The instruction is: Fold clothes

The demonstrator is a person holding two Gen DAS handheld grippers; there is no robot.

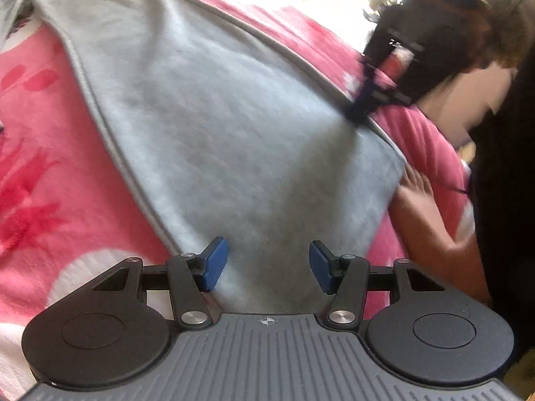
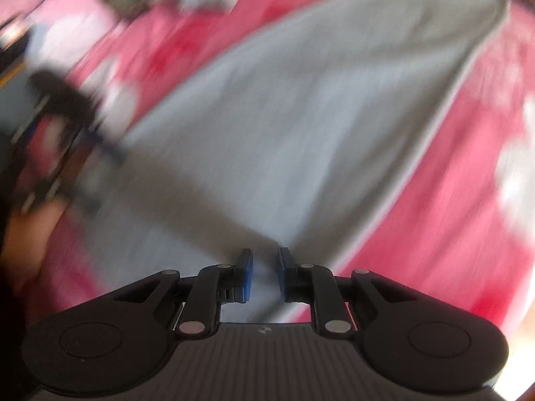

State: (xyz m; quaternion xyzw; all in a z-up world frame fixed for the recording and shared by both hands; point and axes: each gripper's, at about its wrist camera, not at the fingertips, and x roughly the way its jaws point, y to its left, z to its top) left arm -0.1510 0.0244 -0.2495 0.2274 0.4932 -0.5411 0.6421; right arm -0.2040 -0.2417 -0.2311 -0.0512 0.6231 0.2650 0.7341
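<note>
While spread wide under everything, pink fleece blanket with red and white flower pattern (image 1: 43,173), filling both views as the ground of the scene. On top of it, lying flat and slanting across the middle, long light grey soft garment with a darker piped edge (image 1: 214,133), seen also from the right wrist view (image 2: 301,127), though much smeared there by blur. At the right side of the left wrist view, dark-clothed person leaning over the blanket, with a bare hand (image 1: 414,190) touching the near right corner of the grey garment. Above that hand, black right gripper (image 1: 359,113) with tips at the garment's edge; whether touching or pinching it, cannot tell from this view.

Nearest to the camera, black left gripper with blue pads (image 1: 267,264), jaws standing about half apart, nothing between them, only hovering over the lower end of the grey garment. From the right wrist view, same right gripper (image 2: 265,275) with blue pads drawn close but a narrow gap left, no cloth visible between, grey garment directly beneath. At the left edge there, blurred dark shape of the left gripper (image 2: 67,127).
</note>
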